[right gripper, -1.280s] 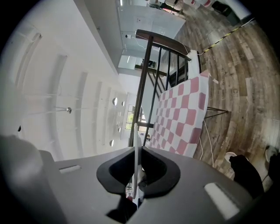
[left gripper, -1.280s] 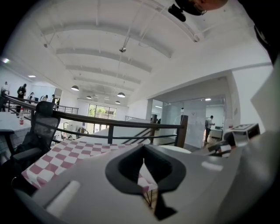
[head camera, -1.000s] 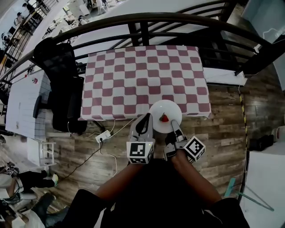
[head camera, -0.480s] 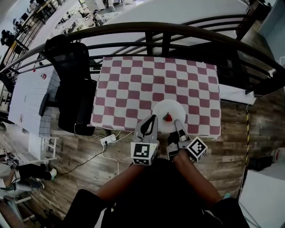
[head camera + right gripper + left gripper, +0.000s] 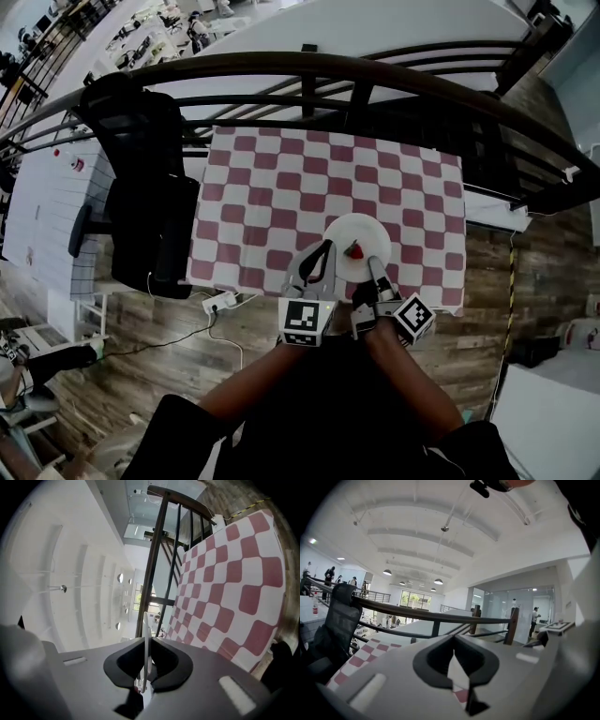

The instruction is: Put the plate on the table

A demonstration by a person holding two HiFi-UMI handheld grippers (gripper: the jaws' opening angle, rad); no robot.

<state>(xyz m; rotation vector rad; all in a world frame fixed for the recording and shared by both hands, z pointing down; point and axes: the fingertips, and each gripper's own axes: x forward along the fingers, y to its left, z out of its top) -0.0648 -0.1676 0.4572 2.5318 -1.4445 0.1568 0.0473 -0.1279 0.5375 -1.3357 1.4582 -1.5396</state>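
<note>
Roughly level, plate (image 5: 371, 237) projects forward, rim pinched in right gripper (image 5: 374, 270) jaws.

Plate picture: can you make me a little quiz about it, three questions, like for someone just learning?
1. True or false: the plate has nothing on it.
2. Which hand-held gripper pinches the plate's rim? A: left. B: right.
3. Fill in the gap: the cloth is checked red and ____.

Key
1. False. A small red thing lies on it.
2. B. The right hand-held gripper is shut on the near rim.
3. White.
</note>
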